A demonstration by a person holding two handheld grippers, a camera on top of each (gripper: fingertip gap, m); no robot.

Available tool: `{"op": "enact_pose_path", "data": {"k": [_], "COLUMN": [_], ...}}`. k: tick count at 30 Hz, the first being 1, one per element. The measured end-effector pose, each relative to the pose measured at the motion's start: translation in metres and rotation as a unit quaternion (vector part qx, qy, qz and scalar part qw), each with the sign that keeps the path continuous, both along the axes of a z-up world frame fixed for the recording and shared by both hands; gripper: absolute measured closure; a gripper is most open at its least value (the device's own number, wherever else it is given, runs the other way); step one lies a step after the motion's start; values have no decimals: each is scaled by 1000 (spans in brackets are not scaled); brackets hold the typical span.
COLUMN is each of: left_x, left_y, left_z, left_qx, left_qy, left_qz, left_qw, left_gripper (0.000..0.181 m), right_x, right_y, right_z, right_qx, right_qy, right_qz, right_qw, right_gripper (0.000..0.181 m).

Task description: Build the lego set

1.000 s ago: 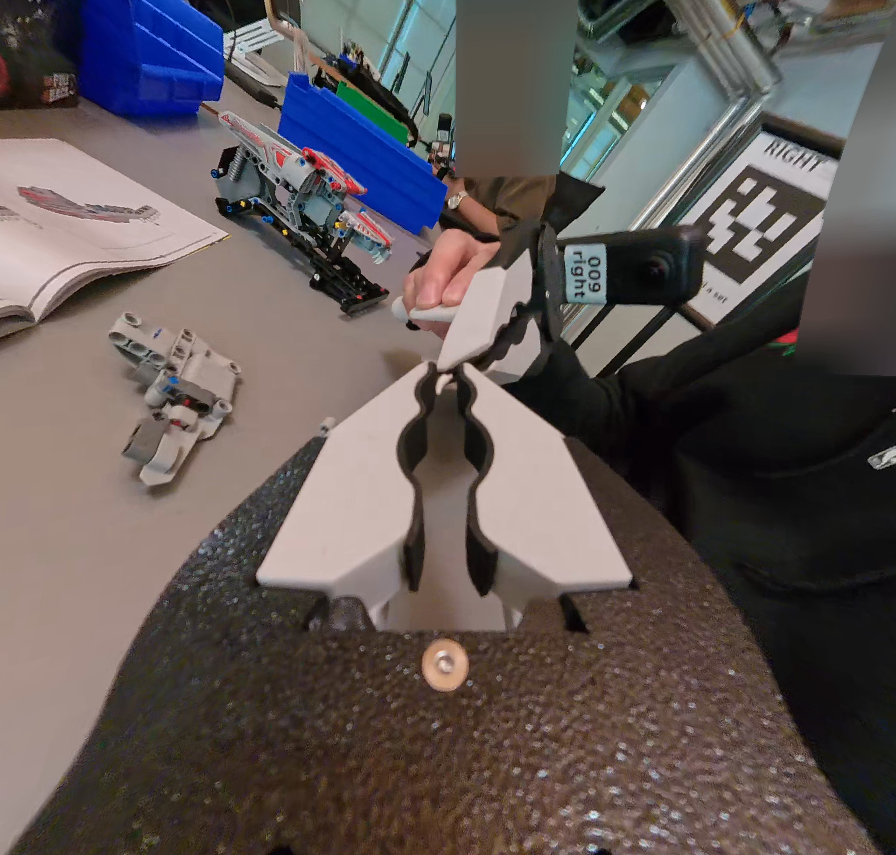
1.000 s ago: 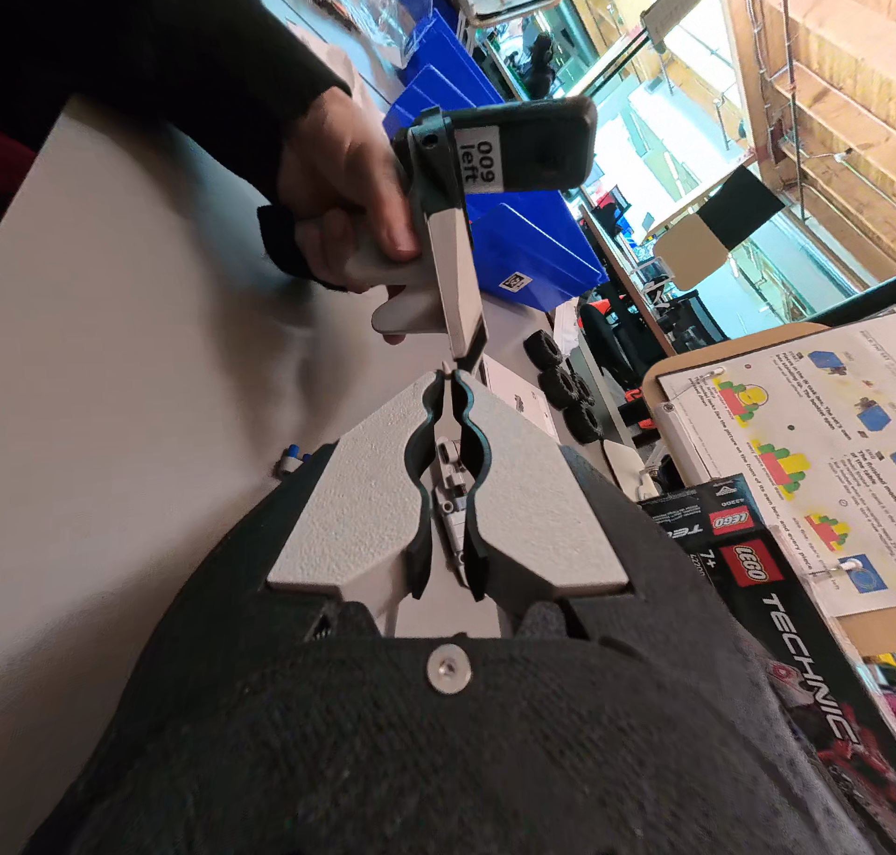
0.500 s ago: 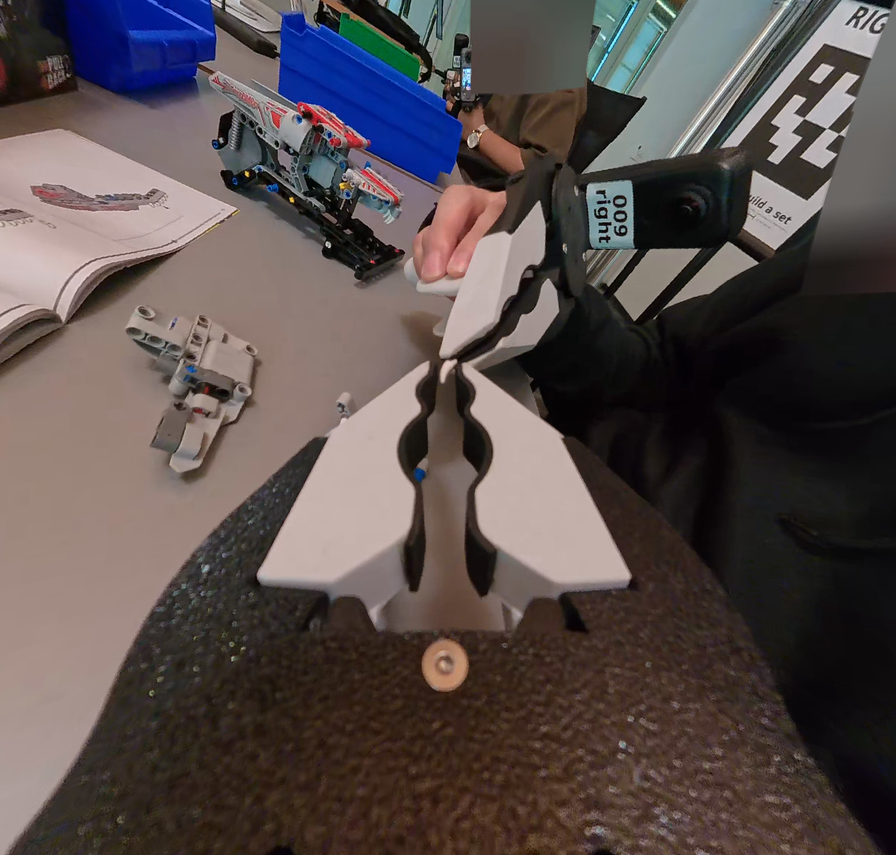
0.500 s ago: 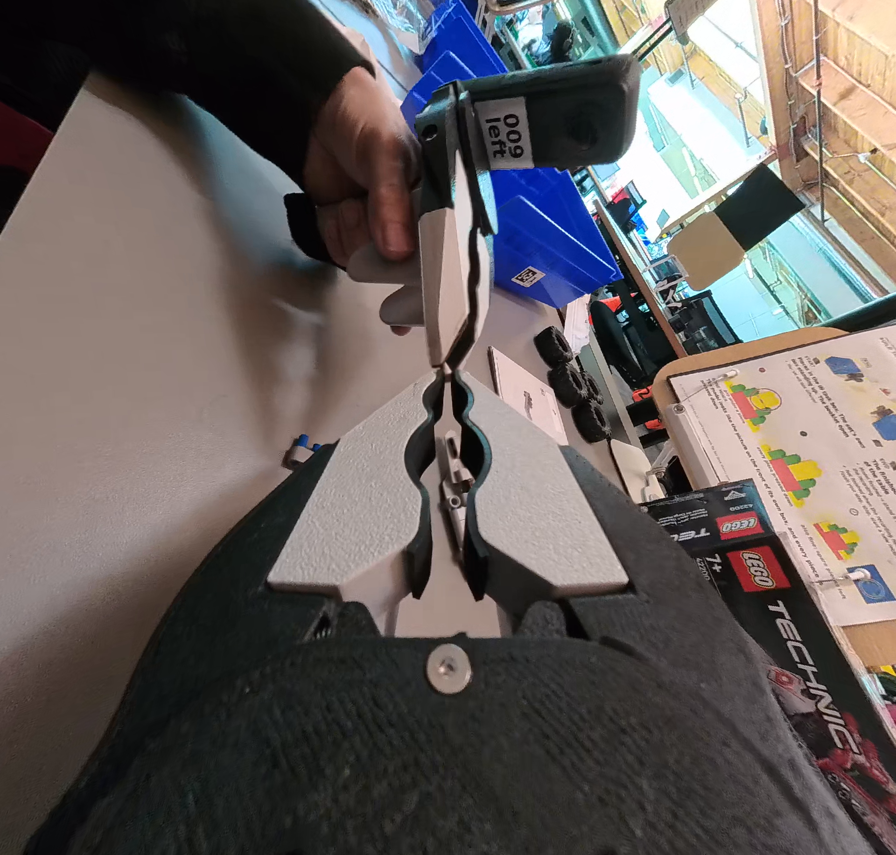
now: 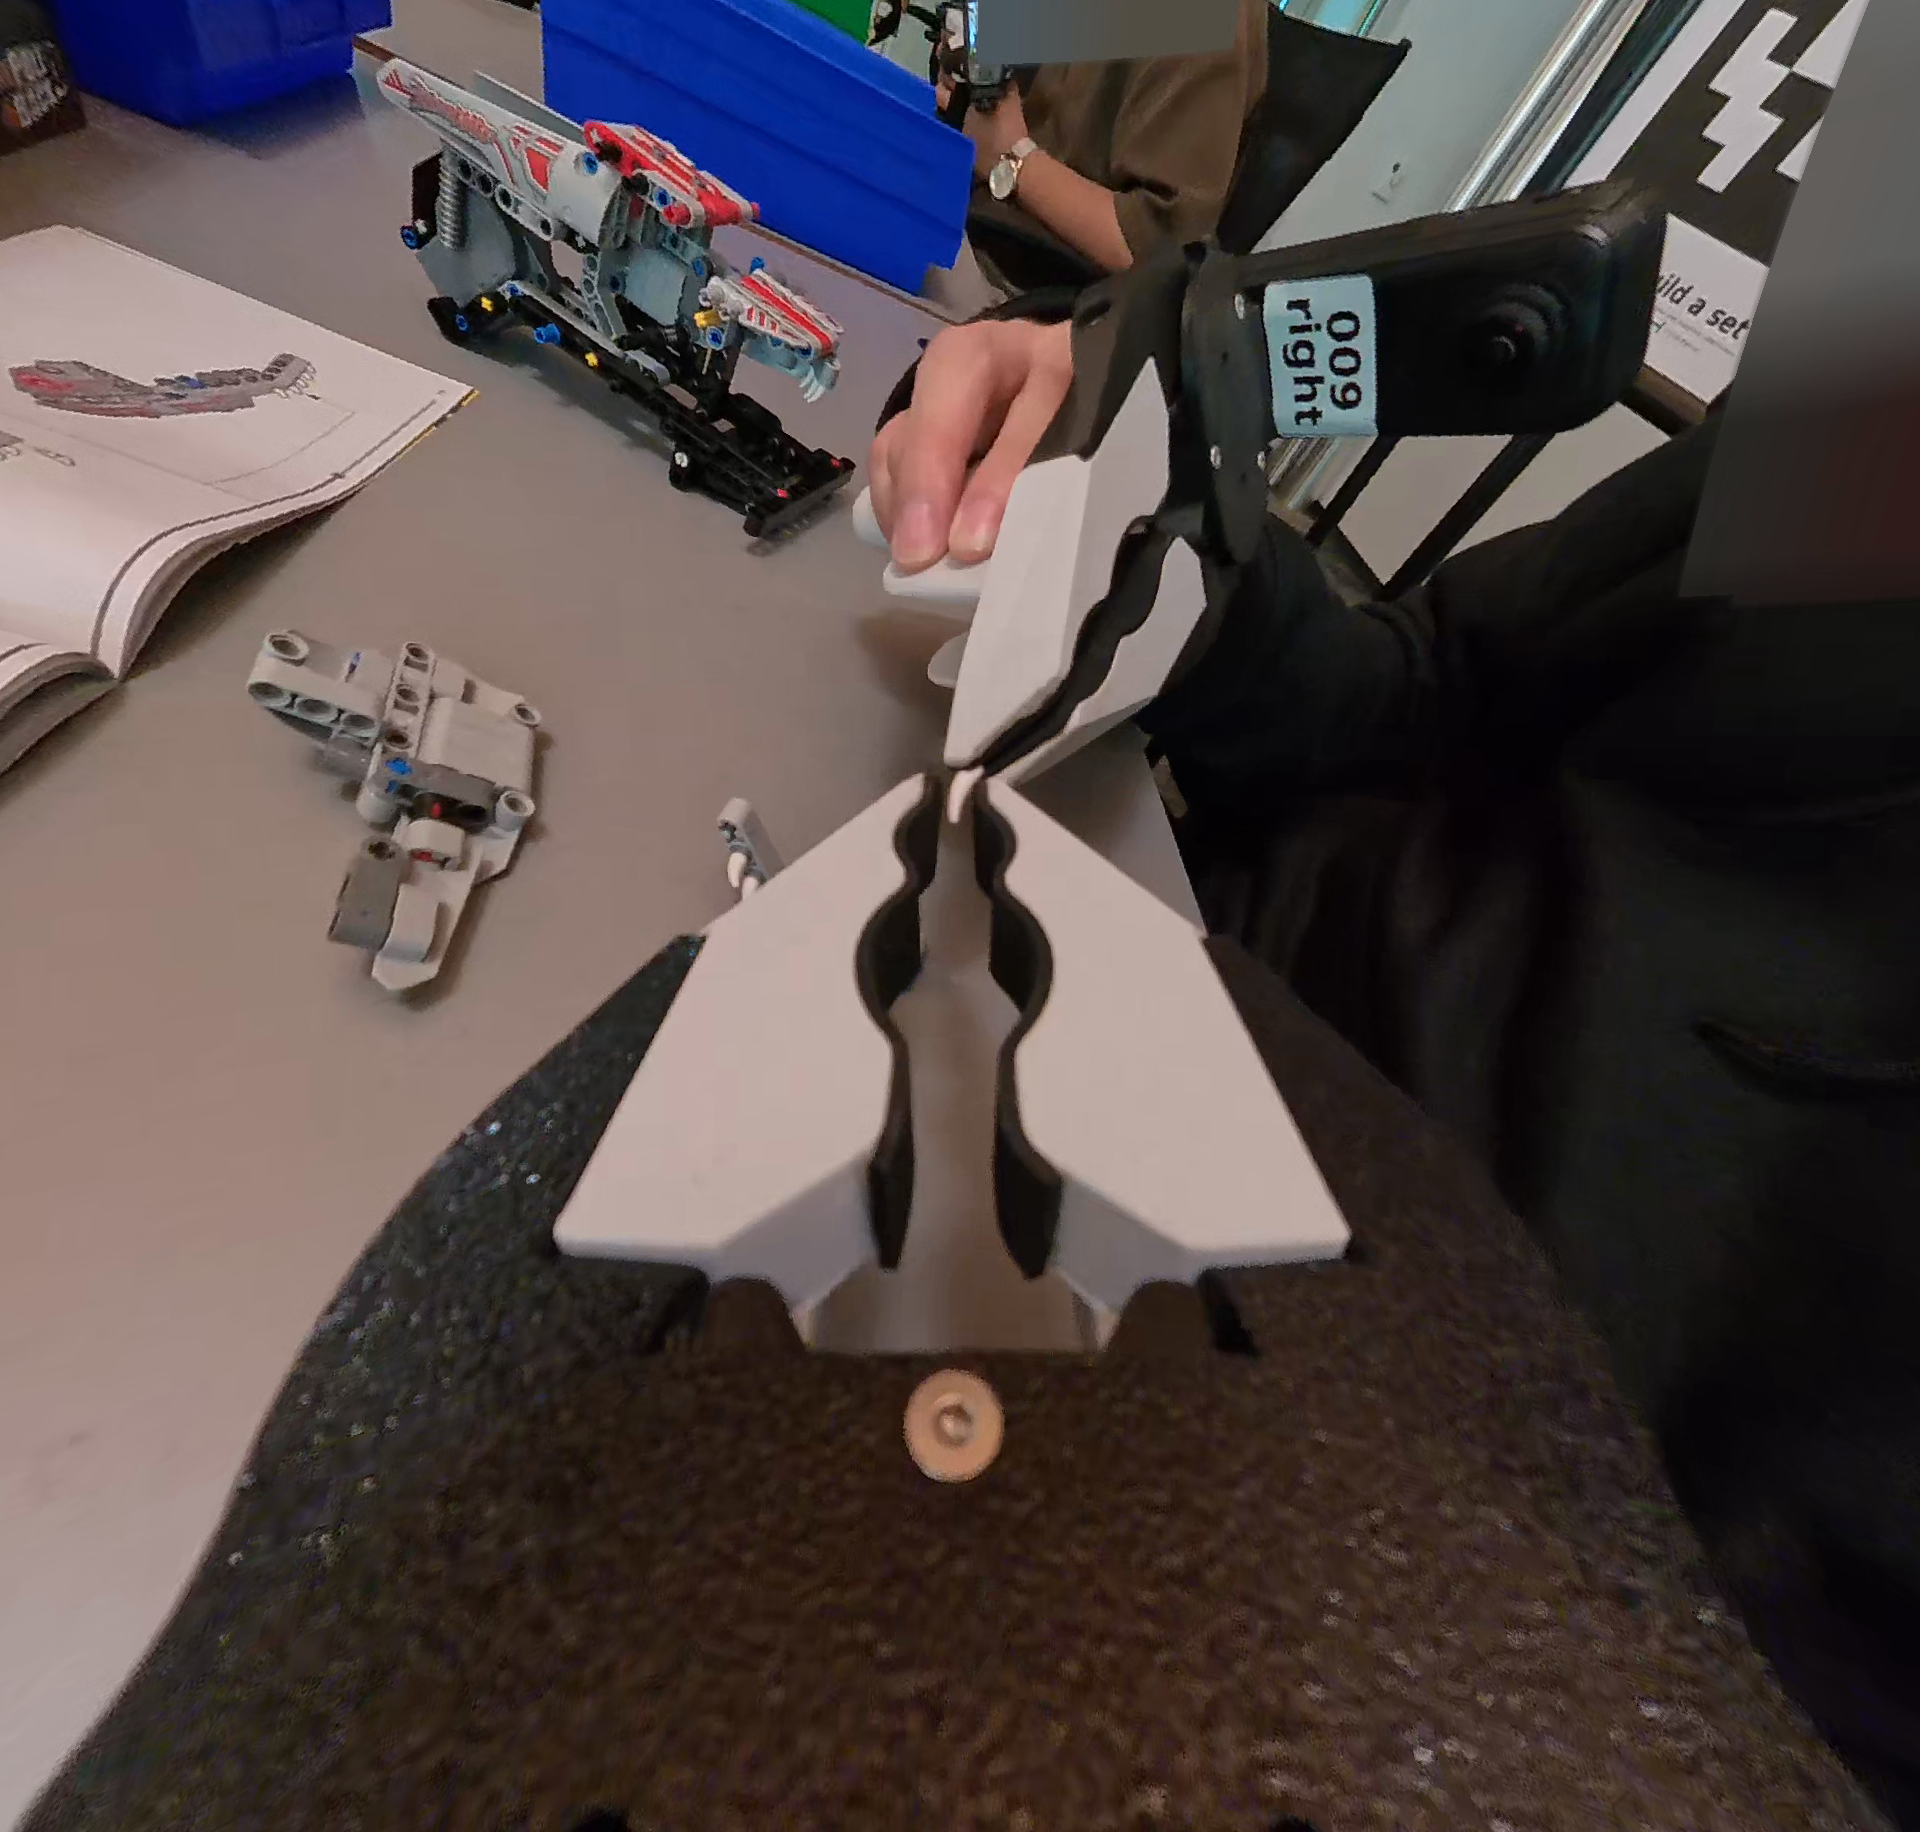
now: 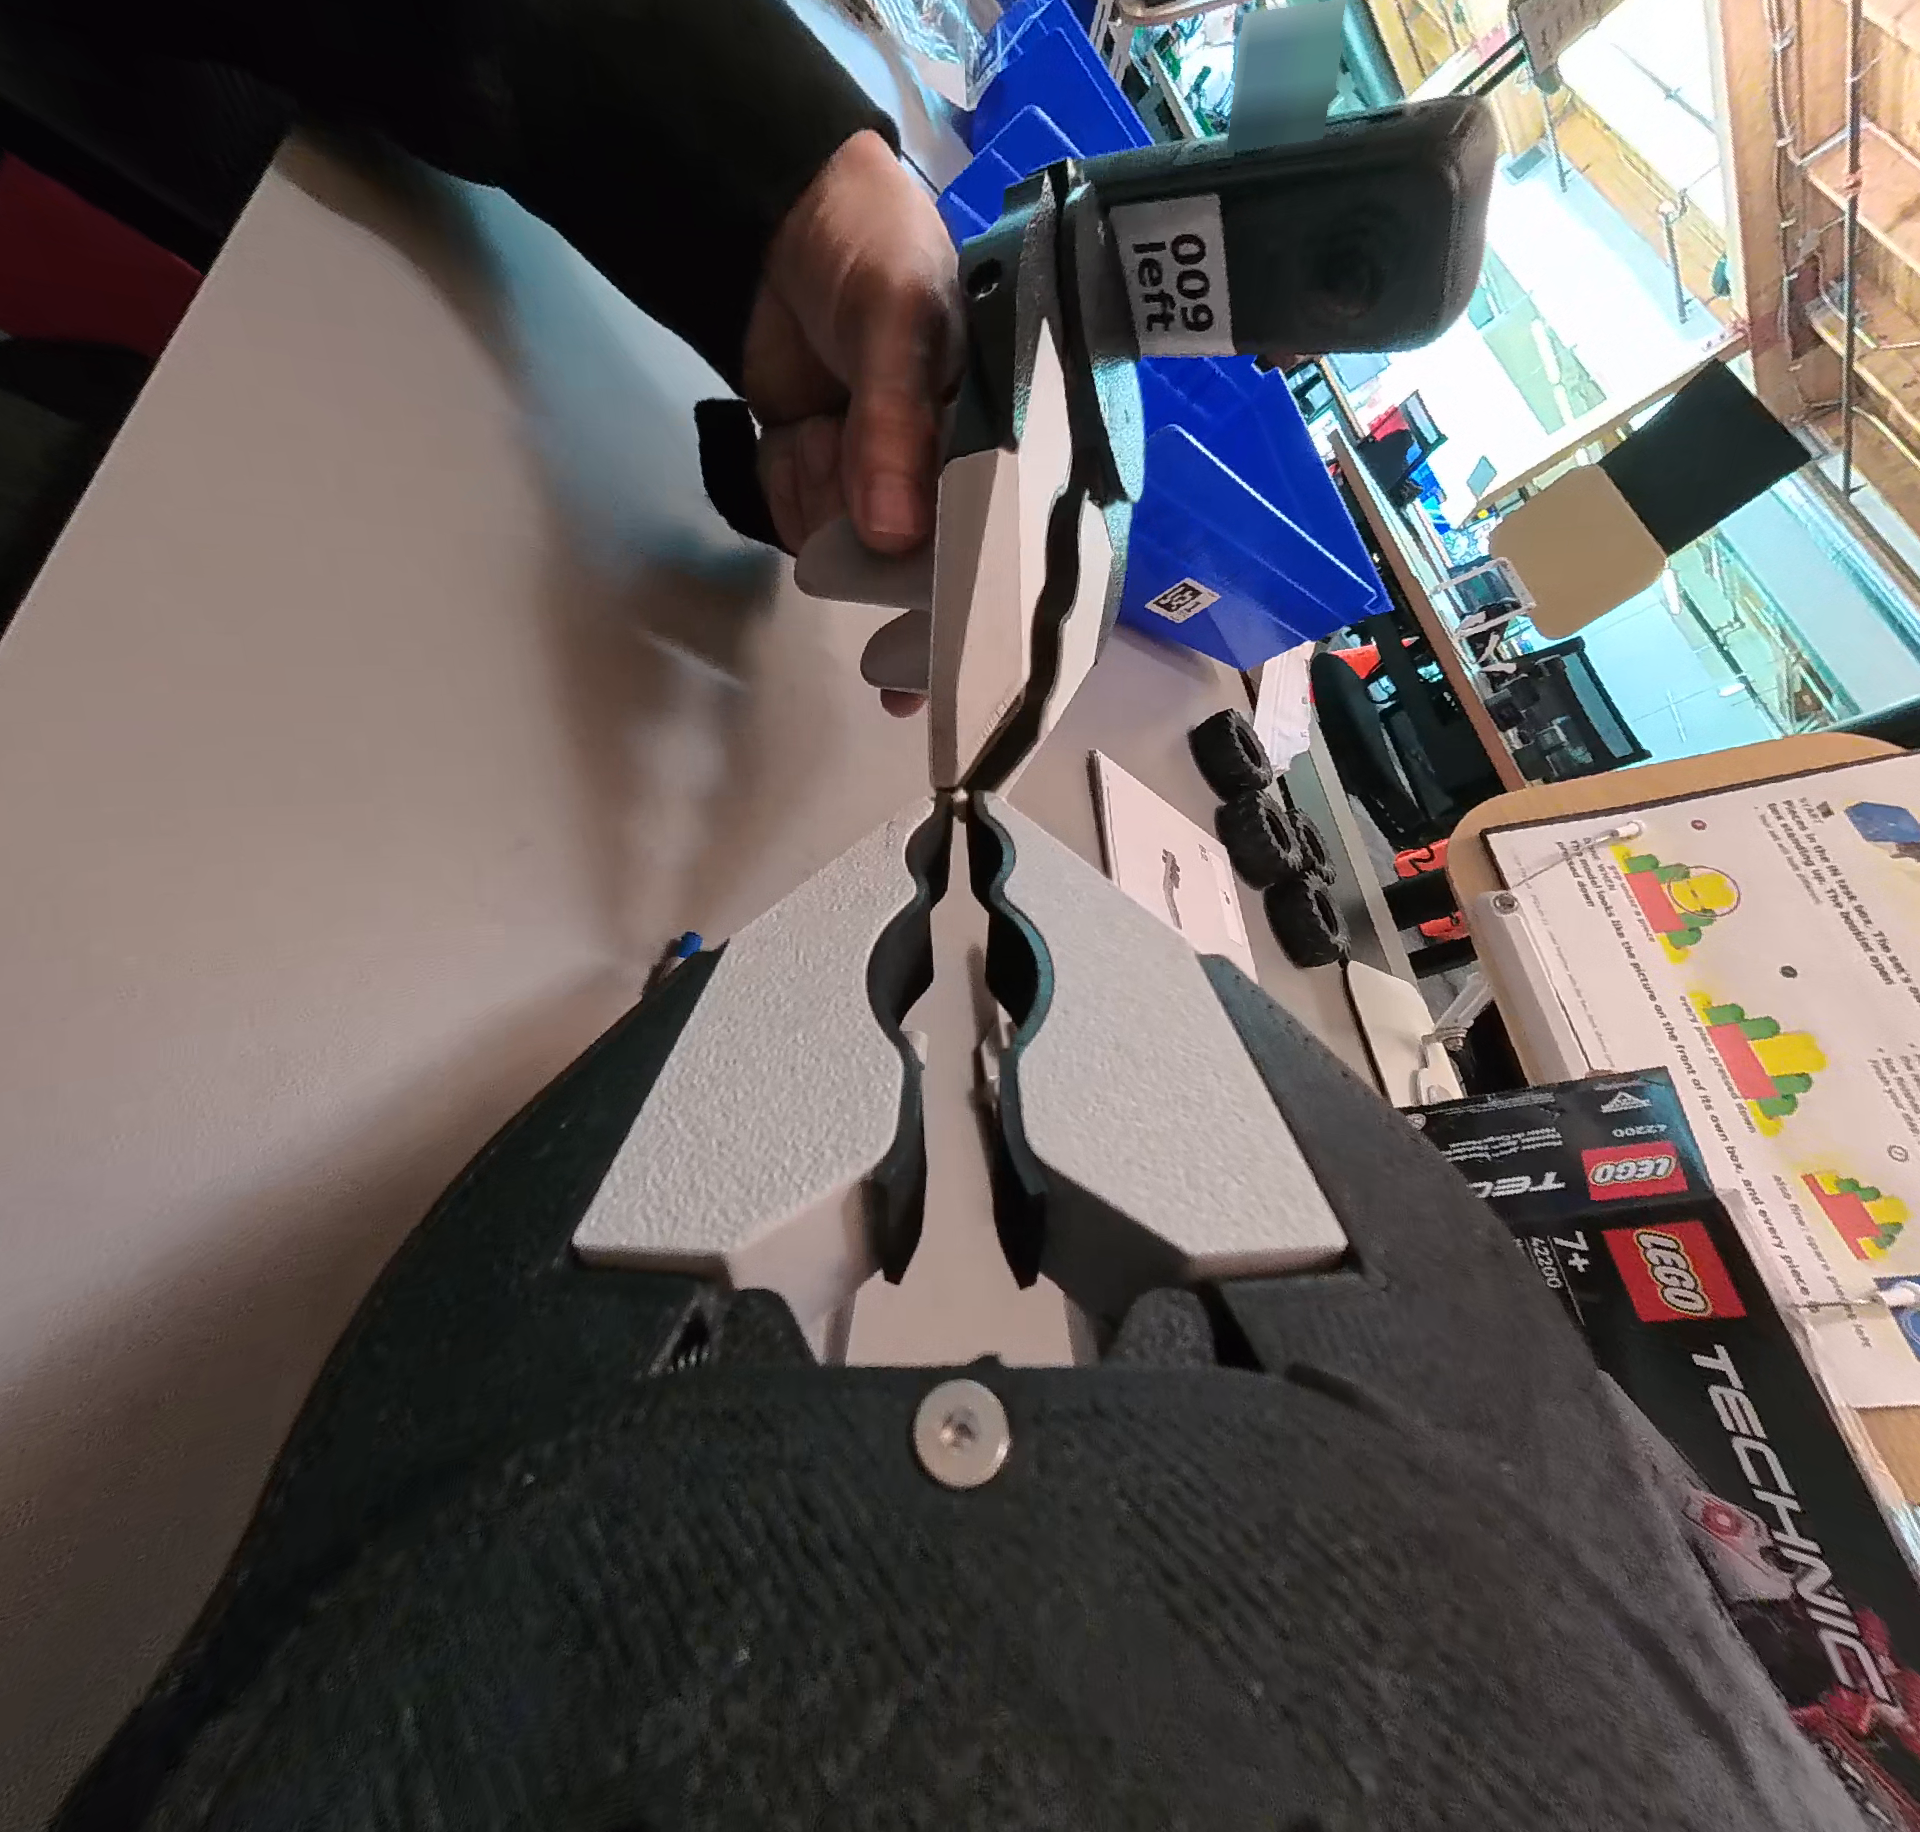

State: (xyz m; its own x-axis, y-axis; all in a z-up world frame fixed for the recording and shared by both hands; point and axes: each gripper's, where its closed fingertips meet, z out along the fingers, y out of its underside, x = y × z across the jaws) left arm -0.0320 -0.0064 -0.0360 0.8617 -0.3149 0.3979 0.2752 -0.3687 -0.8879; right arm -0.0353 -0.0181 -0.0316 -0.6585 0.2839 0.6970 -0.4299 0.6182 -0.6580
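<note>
My left gripper (image 5: 954,797) and my right gripper (image 6: 956,803) meet tip to tip above the table. The left's jaws are nearly closed on a small white lego piece (image 5: 960,793) at the tips. The right's jaws are closed, with a slim grey lego piece (image 6: 987,1044) between the pads. A small light nub (image 6: 962,797) shows where the tips meet. The right gripper (image 5: 982,756) shows from the left wrist view, and the left gripper (image 6: 951,783) from the right wrist view. A grey sub-assembly (image 5: 405,774) and a red, grey and black model (image 5: 623,296) lie farther off on the table.
An open instruction booklet (image 5: 156,452) lies at the left and a small loose grey piece (image 5: 743,842) near my left fingers. Blue bins (image 5: 727,89) and a seated person stand behind. Black tyres (image 6: 1268,826), a black lego box (image 6: 1662,1294) and a blue pin (image 6: 686,946) are near the right gripper. Less than 4 cm separates the two grippers' tips.
The two grippers have closed in and turned until their tips line up and touch. Both stay shut. The left wrist view has tilted so more of the table and the model shows.
</note>
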Motion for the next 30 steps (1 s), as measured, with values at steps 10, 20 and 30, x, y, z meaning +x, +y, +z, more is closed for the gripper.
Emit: {"op": "enact_pose_path", "data": {"k": [10, 20, 30], "left_x": [7, 12, 15], "left_y": [-7, -11, -13], "left_z": [-5, -5, -14], "left_qx": [8, -4, -35], "left_qy": [43, 22, 86], "left_qz": [-41, -80, -95], "left_qw": [998, 997, 991], "left_gripper": [181, 181, 181], "right_x": [5, 11, 14], "right_y": [-4, -7, -8], "right_z": [-6, -6, -14], "right_qx": [5, 14, 20], "right_qy": [-17, -21, -42], "right_qz": [23, 39, 47], "right_qw": [1000, 999, 998], "right_gripper": [180, 180, 180]}}
